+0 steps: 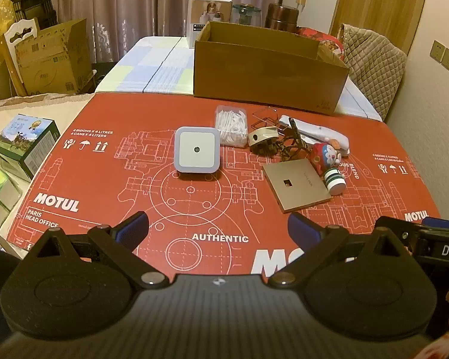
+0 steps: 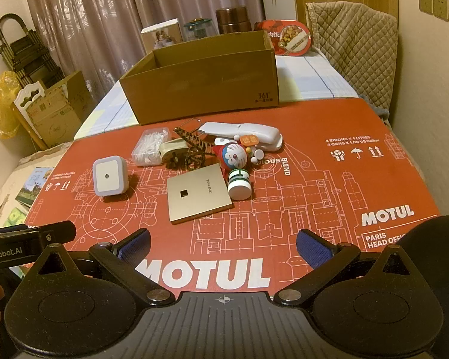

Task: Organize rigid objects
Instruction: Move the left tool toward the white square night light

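Nothing has gone into the cardboard box [image 2: 200, 86] yet, as far as I can see from either wrist view: its inside wall shows bare, though the floor of it is hidden behind the near wall. So the sorting looks to be at its very start, with every piece still to be moved.

Both tools hang low over the near edge of the red Motul board [image 2: 344, 179], side by side. The left gripper [image 1: 218, 233] has its blue-padded fingers spread wide with nothing between them, and the right gripper [image 2: 223, 246] is spread just the same, also empty.

Straight ahead of the left gripper, nearest to it, stands the square white night light [image 1: 196, 150], apart from the rest. Ahead of the right gripper and a little to its left lies the flat gold TP-Link panel [image 2: 198, 193], with the green-and-white striped cap [image 2: 239, 185] touching or just beside its far right corner. Beyond those sits the tangle: the Doraemon figure [image 2: 232, 155], the clear box of white picks [image 2: 150, 146], a cream plug with a patterned cord [image 2: 191, 149], and the long white device [image 2: 242, 134] farthest back, just short of the box.

My guess is the night light is the easy first pick, since it stands clear; the flat panel will be awkward to get fingers under.
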The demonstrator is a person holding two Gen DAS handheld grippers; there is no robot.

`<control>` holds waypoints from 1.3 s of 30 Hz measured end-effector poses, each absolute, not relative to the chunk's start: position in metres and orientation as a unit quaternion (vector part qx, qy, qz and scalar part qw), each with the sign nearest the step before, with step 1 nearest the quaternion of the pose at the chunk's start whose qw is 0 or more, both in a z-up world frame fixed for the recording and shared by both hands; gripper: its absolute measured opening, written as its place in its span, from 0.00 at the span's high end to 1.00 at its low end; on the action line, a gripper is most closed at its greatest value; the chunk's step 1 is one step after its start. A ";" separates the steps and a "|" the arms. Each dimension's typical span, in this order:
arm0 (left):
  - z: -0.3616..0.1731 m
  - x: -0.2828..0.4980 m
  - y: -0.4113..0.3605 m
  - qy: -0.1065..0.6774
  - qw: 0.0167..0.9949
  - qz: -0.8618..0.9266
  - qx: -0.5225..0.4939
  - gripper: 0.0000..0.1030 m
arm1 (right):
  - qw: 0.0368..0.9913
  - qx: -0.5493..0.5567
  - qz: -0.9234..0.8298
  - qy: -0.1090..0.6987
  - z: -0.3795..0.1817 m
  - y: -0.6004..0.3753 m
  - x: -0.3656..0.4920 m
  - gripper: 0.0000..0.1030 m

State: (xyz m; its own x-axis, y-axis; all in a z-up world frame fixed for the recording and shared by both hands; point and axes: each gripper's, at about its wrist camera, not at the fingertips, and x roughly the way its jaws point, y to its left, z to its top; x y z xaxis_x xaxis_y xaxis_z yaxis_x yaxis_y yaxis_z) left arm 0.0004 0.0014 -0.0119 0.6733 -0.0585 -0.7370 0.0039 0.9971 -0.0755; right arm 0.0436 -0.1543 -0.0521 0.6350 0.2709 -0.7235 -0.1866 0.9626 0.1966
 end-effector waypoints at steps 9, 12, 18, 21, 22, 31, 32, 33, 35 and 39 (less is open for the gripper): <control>-0.016 0.006 0.001 0.409 0.912 -0.023 -0.035 0.05 | 0.901 0.058 0.126 0.411 -0.062 -0.156 0.047 0.02; -0.017 0.011 0.001 0.409 0.911 -0.026 -0.034 0.05 | 0.901 0.057 0.127 0.410 -0.064 -0.157 0.051 0.02; -0.020 0.025 0.007 0.407 0.912 -0.026 -0.032 0.05 | 0.902 0.051 0.146 0.402 -0.070 -0.153 0.059 0.02; -0.022 0.035 0.012 0.407 0.912 -0.026 -0.029 0.05 | 0.903 0.044 0.153 0.399 -0.075 -0.149 0.066 0.02; -0.023 0.038 0.013 0.407 0.912 -0.026 -0.027 0.05 | 0.904 0.041 0.154 0.397 -0.077 -0.148 0.068 0.02; -0.042 0.072 0.026 0.413 0.911 -0.024 -0.016 0.08 | 0.911 0.024 0.159 0.379 -0.091 -0.139 0.097 0.03; -0.045 0.076 0.027 0.412 0.911 -0.024 -0.016 0.08 | 0.912 0.021 0.159 0.377 -0.093 -0.138 0.100 0.03; -0.047 0.080 0.028 0.412 0.911 -0.024 -0.016 0.09 | 0.913 0.017 0.160 0.374 -0.095 -0.137 0.103 0.03; -0.051 0.087 0.029 0.410 0.911 -0.027 -0.016 0.09 | 0.914 0.012 0.160 0.372 -0.100 -0.135 0.108 0.03; -0.057 0.100 0.028 0.395 0.918 -0.030 -0.005 0.10 | 0.914 0.014 0.159 0.374 -0.110 -0.133 0.119 0.06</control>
